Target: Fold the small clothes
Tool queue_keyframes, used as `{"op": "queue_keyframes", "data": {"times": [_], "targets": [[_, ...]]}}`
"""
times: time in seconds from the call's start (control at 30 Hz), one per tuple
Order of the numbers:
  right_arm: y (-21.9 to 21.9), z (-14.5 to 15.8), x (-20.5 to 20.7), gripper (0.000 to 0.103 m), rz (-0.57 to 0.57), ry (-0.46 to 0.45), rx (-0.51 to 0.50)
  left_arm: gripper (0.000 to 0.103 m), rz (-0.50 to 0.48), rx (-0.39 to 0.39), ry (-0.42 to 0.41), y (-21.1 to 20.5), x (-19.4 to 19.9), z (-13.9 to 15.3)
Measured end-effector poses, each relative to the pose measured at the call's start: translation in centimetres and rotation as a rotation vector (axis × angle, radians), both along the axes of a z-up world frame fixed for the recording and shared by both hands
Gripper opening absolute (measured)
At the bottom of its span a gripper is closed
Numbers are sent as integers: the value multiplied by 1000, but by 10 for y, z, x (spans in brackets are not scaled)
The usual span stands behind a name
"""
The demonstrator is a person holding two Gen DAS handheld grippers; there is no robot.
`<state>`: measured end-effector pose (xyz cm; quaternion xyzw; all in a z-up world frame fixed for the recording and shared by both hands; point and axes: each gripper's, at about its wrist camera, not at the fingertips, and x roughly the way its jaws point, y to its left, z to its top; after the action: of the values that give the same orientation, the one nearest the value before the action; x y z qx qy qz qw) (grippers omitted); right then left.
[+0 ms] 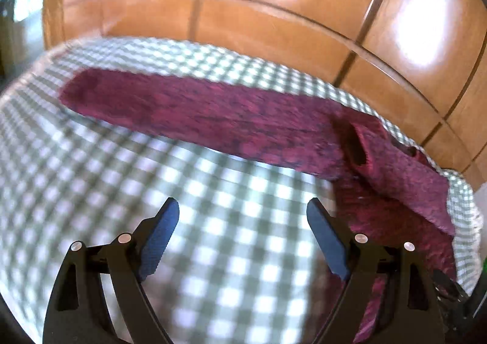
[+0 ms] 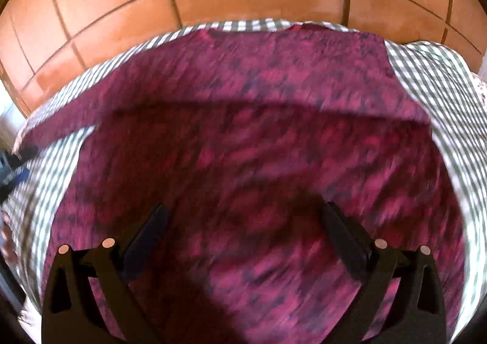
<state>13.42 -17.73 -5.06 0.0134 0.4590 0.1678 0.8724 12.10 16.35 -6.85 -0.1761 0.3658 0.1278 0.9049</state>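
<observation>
Right wrist view: maroon garment [image 2: 258,137] flat under wide-open, empty right claw [image 2: 243,216]; left claw [image 1: 242,210] likewise.

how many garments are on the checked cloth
1. A magenta garment lies spread on the checked cloth, one long sleeve stretched out sideways. Parts of the cloth's surface are out of view, so others may be hidden.

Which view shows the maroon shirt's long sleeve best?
The left wrist view: the sleeve stretches flat across the checked cloth, visible end to end. The right wrist view shows mostly the shirt's body, with only a sleeve's start at its left edge.
</observation>
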Motion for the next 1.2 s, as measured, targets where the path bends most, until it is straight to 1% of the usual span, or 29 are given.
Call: {"op": "queue_keyframes", "data": {"times": [0.1, 0.2, 0.3, 0.4, 0.73, 1.07, 1.17, 1.2], "targets": [[5, -7, -13, 101, -8, -61, -32, 85, 21, 85, -19, 5, -17, 10], [0, -10, -12, 101, -8, -60, 0, 85, 23, 99, -40, 9, -32, 16], [-2, -10, -10, 101, -9, -63, 26, 85, 27, 78, -59, 13, -41, 18], [0, -9, -9, 101, -11, -66, 12, 85, 38, 52, -67, 20, -47, 18], [5, -10, -9, 101, -15, -61, -25, 85, 65, -3, -50, 38, -53, 6], [5, -10, -10, 101, -16, -72, -25, 85, 114, -50, -19, 63, -52, -9], [5, -10, -11, 101, -17, -73, -24, 85, 120, -112, -10, 77, -49, -14], [5, -10, -11, 101, -17, -73, -23, 85, 120, -153, -6, 84, -47, -16]]}}
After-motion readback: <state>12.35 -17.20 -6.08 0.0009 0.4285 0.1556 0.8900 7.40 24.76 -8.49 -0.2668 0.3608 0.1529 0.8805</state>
